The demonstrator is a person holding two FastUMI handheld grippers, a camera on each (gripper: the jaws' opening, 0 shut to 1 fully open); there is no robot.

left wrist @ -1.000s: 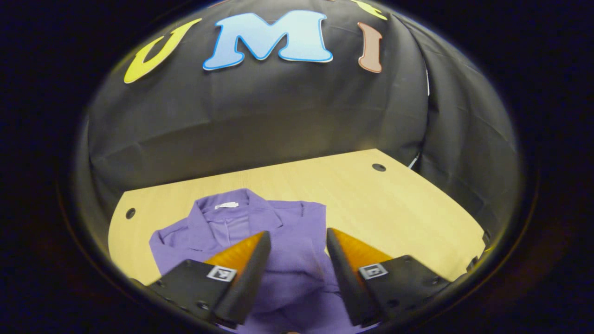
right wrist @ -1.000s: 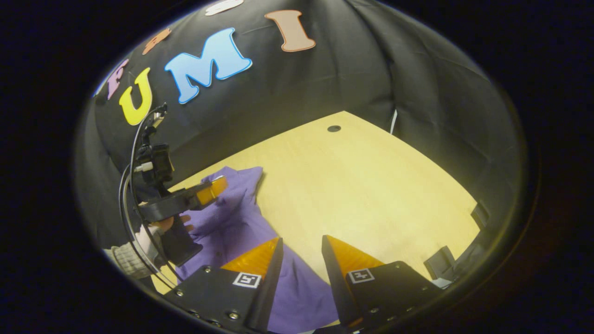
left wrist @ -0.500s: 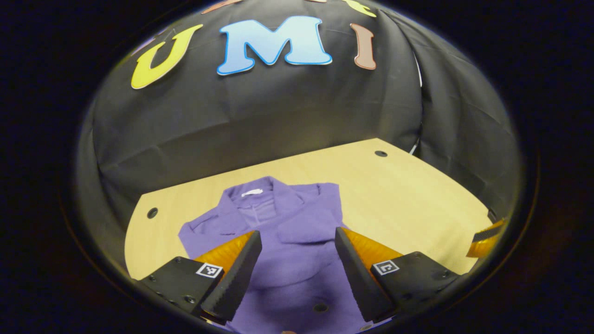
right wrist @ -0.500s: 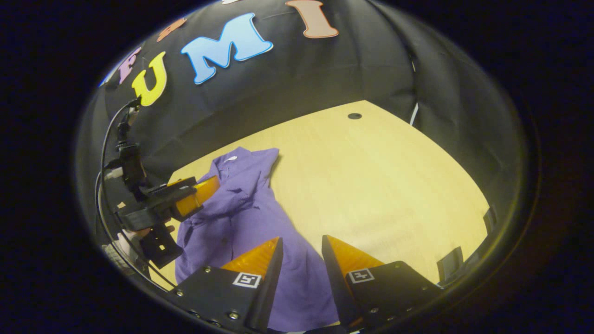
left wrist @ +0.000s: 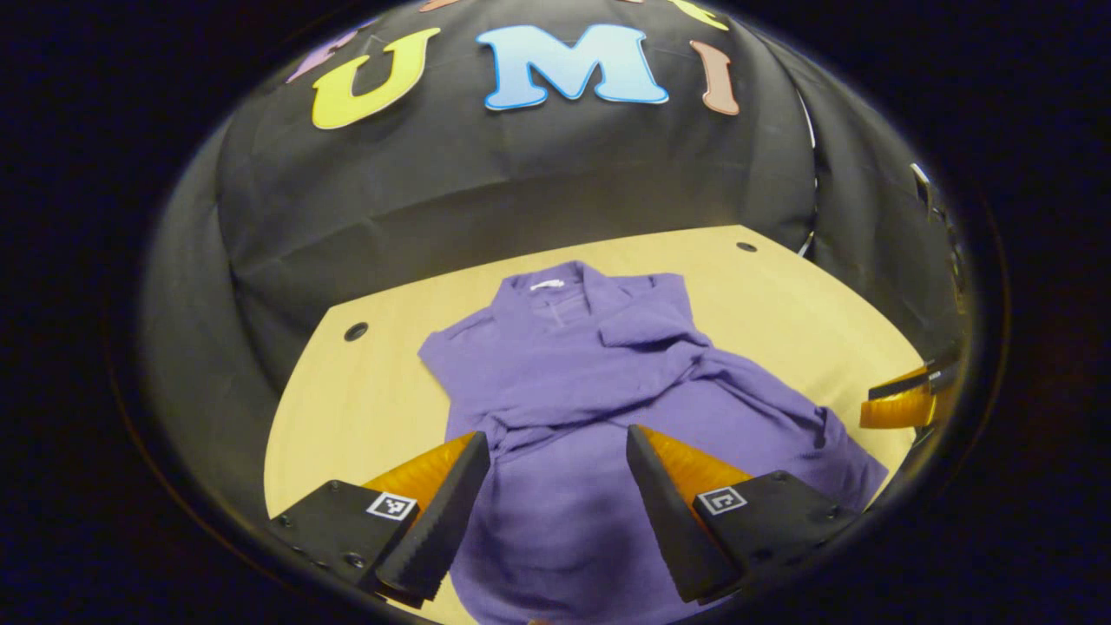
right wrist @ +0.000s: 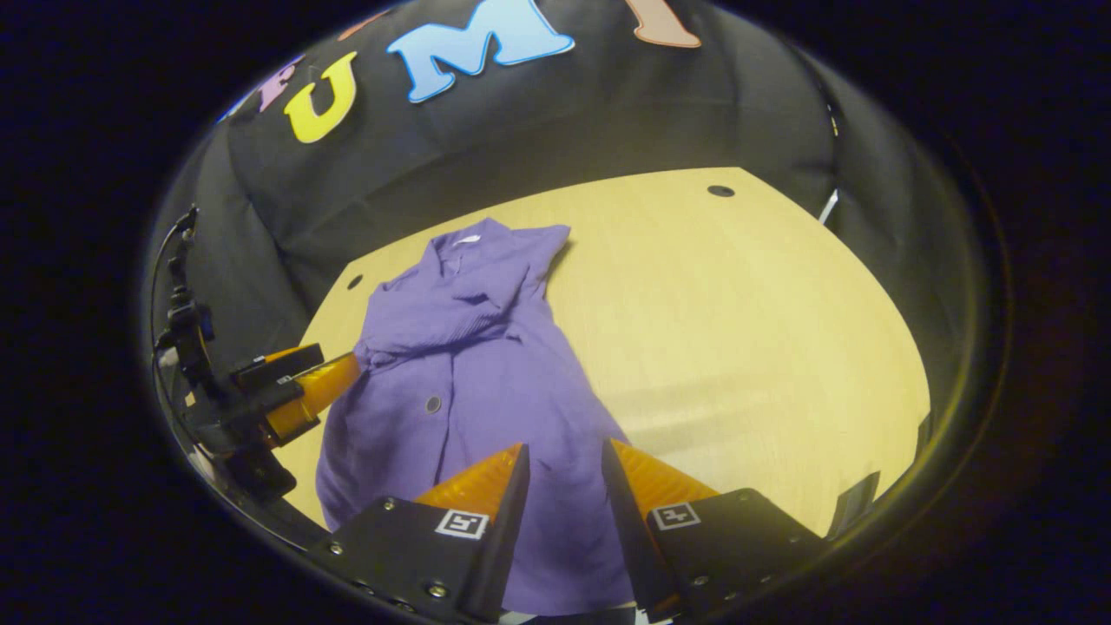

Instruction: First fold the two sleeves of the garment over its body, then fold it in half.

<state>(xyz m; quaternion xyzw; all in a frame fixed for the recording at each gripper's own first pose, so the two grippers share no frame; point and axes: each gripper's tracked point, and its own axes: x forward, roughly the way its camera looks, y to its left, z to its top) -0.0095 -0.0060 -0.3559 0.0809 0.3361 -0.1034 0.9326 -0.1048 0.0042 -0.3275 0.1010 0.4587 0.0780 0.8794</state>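
Purple collared button-front garment [left wrist: 599, 408] lies flat on the pale wooden desk [right wrist: 738, 330], collar toward the back edge, both sleeves crossed over its body. Left gripper [left wrist: 555, 486] hovers above the hem, fingers apart, nothing between them. Right gripper [right wrist: 560, 495]: fingers apart over the garment's near corner. Versus 0.5 s ago, both grippers have drawn back and far more of the garment is visible.
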